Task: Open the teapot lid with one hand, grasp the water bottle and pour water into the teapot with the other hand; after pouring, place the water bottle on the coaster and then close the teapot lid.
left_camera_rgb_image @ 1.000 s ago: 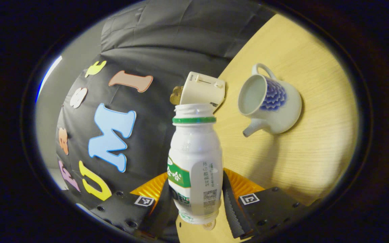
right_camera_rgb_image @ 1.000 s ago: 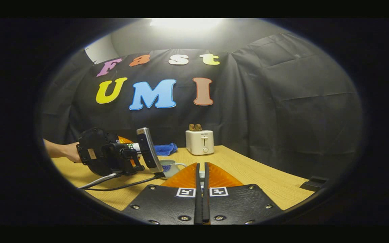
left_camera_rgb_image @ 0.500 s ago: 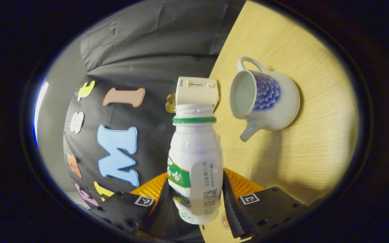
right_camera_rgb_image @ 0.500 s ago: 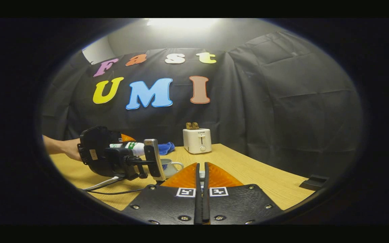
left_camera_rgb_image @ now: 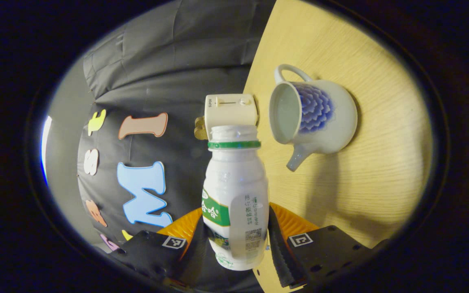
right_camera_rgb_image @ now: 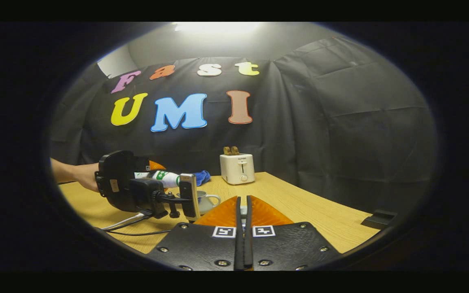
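Left gripper view puts the water bottle (left_camera_rgb_image: pixel 235 195) at the centre of my frame, its long axis running straight up from bottom to middle, open green-ringed neck pointing away from the camera. My left hand-held gripper (left_camera_rgb_image: pixel 236 248) clamps the lower body, one finger (left_camera_rgb_image: pixel 280 252) pressed on each side. The whole scene is rolled over, so the table (left_camera_rgb_image: pixel 364 171) fills the right half. On it, upper right of centre, stands the teapot (left_camera_rgb_image: pixel 314 116) with no lid on: its open mouth faces left toward the bottle's neck, its spout points to lower left and its handle to the top. A toaster (left_camera_rgb_image: pixel 230 110) sits just behind the bottle mouth.

In the right gripper view, the bottle (right_camera_rgb_image: pixel 161 177) lies nearly level at the left, neck toward the right, just above the teapot (right_camera_rgb_image: pixel 207 201), and a hand (right_camera_rgb_image: pixel 86 179) holds that gripper. My right hand-held gripper (right_camera_rgb_image: pixel 243 244) shows at bottom centre with its fingers nearly together on something small and pale I cannot identify.
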